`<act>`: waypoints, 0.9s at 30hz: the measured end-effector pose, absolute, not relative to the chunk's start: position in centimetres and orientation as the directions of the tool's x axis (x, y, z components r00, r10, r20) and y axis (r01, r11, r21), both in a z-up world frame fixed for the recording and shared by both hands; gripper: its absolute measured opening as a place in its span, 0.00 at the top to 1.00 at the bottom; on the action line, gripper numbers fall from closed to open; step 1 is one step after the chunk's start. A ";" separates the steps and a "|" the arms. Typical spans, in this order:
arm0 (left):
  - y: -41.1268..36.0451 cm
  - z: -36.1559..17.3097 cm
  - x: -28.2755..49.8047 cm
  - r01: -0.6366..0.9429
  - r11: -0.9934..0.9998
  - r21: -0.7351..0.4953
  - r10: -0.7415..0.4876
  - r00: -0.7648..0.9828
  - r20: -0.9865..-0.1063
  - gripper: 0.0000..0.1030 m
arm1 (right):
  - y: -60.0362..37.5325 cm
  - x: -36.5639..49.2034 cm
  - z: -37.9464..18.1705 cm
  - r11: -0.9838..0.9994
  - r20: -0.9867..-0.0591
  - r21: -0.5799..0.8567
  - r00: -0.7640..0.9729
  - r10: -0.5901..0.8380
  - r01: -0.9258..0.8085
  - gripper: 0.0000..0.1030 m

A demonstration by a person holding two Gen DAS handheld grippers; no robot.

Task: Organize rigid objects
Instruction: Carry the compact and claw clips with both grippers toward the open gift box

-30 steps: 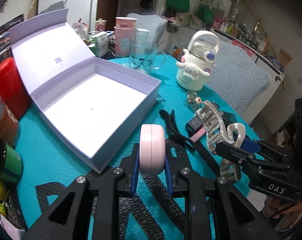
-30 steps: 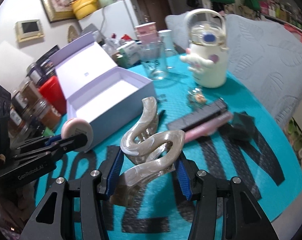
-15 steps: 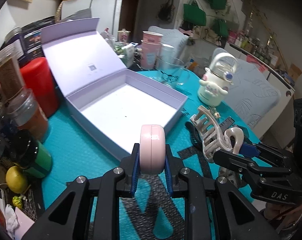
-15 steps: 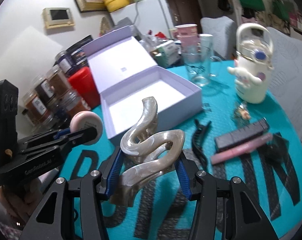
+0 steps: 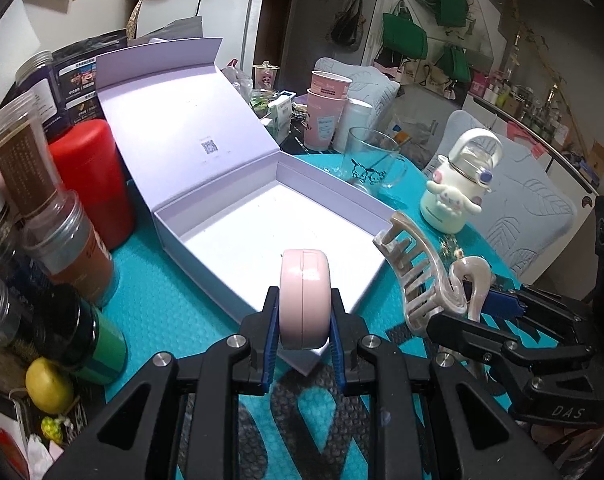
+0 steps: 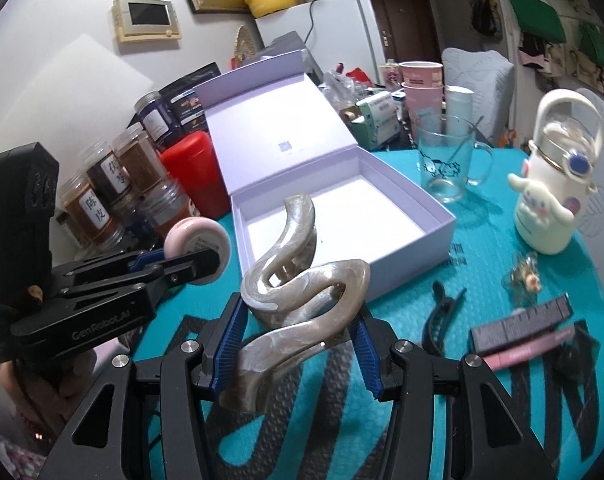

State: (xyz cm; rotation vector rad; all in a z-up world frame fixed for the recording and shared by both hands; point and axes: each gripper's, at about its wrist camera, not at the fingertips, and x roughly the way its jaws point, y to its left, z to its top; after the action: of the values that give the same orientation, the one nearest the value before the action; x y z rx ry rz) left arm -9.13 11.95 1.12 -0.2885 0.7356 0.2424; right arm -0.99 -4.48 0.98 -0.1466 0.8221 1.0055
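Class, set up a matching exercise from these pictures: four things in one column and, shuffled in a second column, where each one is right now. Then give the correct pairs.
Things
1. pink round case
2. pearly hair claw
3. black hair clip
4. glass mug

Places
A. lying on the teal mat
B. clamped in the right gripper
C. standing behind the open box
D. clamped in the left gripper

Pairs: 1-D, 2-B, 3-A, 4-C

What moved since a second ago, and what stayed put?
Both hand-held grippers rose and drew back toward the near side of the open lavender box. The left hand-held gripper still clamps the pink round case; the right hand-held gripper still clamps the pearly hair claw. Nothing was let go, the box is empty, table items stayed.
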 end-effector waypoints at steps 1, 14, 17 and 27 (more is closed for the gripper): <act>12.1 1.2 -8.8 -0.315 0.933 -0.172 0.115 0.716 -0.688 0.79 | -4.3 -0.7 1.1 0.553 -0.670 0.248 0.272 0.691 -0.795 0.51; 14.0 1.4 -4.5 -0.304 0.939 -0.162 0.116 0.722 -0.682 0.79 | -1.9 2.5 2.0 0.535 -0.670 0.219 0.274 0.690 -0.816 0.51; 14.6 1.3 -3.4 -0.307 0.937 -0.166 0.115 0.722 -0.683 0.79 | -1.3 3.4 2.0 0.528 -0.670 0.215 0.269 0.692 -0.822 0.51; 17.0 1.0 0.2 -0.349 0.925 -0.146 0.159 0.709 -0.687 0.79 | 0.7 6.5 2.0 0.513 -0.674 0.193 0.266 0.689 -0.836 0.51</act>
State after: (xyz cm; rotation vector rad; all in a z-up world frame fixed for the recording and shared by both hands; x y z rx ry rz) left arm 0.25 16.96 1.01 -0.2758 0.7310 0.2862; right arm 6.53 0.68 2.01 -0.2176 0.7863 1.0404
